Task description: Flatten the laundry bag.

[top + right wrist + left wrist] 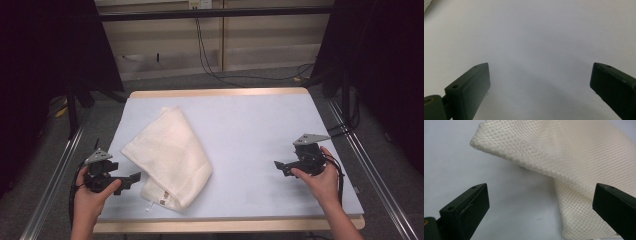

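Observation:
A cream folded towel (167, 157) lies on the left half of the pale table (250, 130), slanting from the back towards the near edge. My left gripper (134, 177) rests at the table's near left, open, pointing at the towel's near corner without touching it. In the left gripper view the mesh-textured towel (564, 157) spreads ahead of the wide-apart jaws of my left gripper (540, 202), nothing between them. My right gripper (279, 166) sits at the near right, held by a hand, open over bare table; in the right gripper view, my right gripper (540, 82) shows its jaws spread with nothing between.
Metal rails (55, 175) run along both sides of the table. Black curtains (45, 50) hang at the left and right, and cables (210, 60) trail on the floor behind. A small tag (162, 201) shows at the towel's near edge.

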The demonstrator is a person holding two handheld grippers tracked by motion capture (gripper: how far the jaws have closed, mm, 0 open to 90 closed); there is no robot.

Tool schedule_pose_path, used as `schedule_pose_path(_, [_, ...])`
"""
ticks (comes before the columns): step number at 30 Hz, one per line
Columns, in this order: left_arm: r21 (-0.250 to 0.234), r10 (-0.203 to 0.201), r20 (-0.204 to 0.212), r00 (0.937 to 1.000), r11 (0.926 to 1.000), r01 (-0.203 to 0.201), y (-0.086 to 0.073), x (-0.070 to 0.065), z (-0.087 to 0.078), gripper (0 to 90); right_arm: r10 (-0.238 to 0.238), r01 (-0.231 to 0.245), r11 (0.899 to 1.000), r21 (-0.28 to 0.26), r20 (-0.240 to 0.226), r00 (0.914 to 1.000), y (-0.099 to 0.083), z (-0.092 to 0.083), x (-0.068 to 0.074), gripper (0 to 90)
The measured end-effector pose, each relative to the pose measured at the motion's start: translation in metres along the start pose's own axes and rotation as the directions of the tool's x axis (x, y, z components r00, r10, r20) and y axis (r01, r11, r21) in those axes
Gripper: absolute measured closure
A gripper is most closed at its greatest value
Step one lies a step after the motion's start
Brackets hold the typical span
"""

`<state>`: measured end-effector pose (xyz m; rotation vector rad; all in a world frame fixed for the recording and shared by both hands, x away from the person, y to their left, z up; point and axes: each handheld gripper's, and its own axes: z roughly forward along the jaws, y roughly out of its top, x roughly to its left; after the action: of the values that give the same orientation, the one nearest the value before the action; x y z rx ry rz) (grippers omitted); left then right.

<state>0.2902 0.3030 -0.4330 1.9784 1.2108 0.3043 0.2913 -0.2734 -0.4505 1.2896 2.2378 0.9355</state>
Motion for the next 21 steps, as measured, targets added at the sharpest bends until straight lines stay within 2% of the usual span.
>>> schedule_pose_path(3, [0.011,0.003,0.013,0.9999,0.9999,-0.004,-0.001,-0.001,0.002,0.7,-0.012,0.012,1.000,-0.005,-0.005,0.9999,0.000,0.000,0.000,3.0])
schedule_pose_path(4, [0.024,0.019,0.010,0.9998,0.9995,-0.019,-0.002,-0.001,0.003,0.7,-0.010,0.010,1.000,-0.005,-0.007,0.9999,0.000,0.000,0.000,2.9])
schedule_pose_path(5, [0.016,0.003,0.009,1.0000,0.9999,-0.003,-0.003,-0.003,0.005,0.7,-0.012,0.012,1.000,-0.011,-0.009,0.9999,0.000,0.000,0.000,3.2])
schedule_pose_path(7, [0.029,0.007,0.013,0.9999,0.9996,-0.008,-0.004,-0.004,0.007,0.7,-0.018,0.018,1.000,-0.012,-0.010,0.9998,0.001,0.000,0.001,3.3])
schedule_pose_path(11, [0.051,0.038,0.018,0.9991,0.9979,-0.039,-0.006,-0.007,0.008,0.7,-0.025,0.025,1.000,-0.013,-0.011,0.9996,0.002,0.003,0.002,3.4])
schedule_pose_path(12, [0.032,0.026,0.024,0.9994,0.9991,-0.027,-0.007,-0.008,0.010,0.6,-0.031,0.031,0.999,-0.013,-0.009,0.9995,0.003,0.004,0.002,3.4])
schedule_pose_path(15, [0.017,0.000,0.055,0.9985,0.9999,-0.001,-0.010,-0.008,0.010,0.6,-0.033,0.032,0.999,-0.021,-0.018,0.9993,0.004,0.005,0.002,3.4])
schedule_pose_path(17, [0.049,0.031,0.048,0.9984,0.9982,-0.033,-0.012,-0.008,0.010,2.0,-0.033,0.032,0.999,-0.027,-0.016,0.9993,0.005,0.005,0.003,3.7])
schedule_pose_path(19, [0.056,0.029,0.031,0.9991,0.9979,-0.031,-0.015,-0.011,0.013,3.9,-0.035,0.035,0.999,-0.033,-0.011,0.9993,0.006,0.006,0.002,3.8])
schedule_pose_path(21, [0.076,0.038,0.037,0.9986,0.9963,-0.040,-0.017,-0.012,0.015,8.9,-0.037,0.037,0.998,-0.042,-0.011,0.9992,0.007,0.006,0.002,3.9])
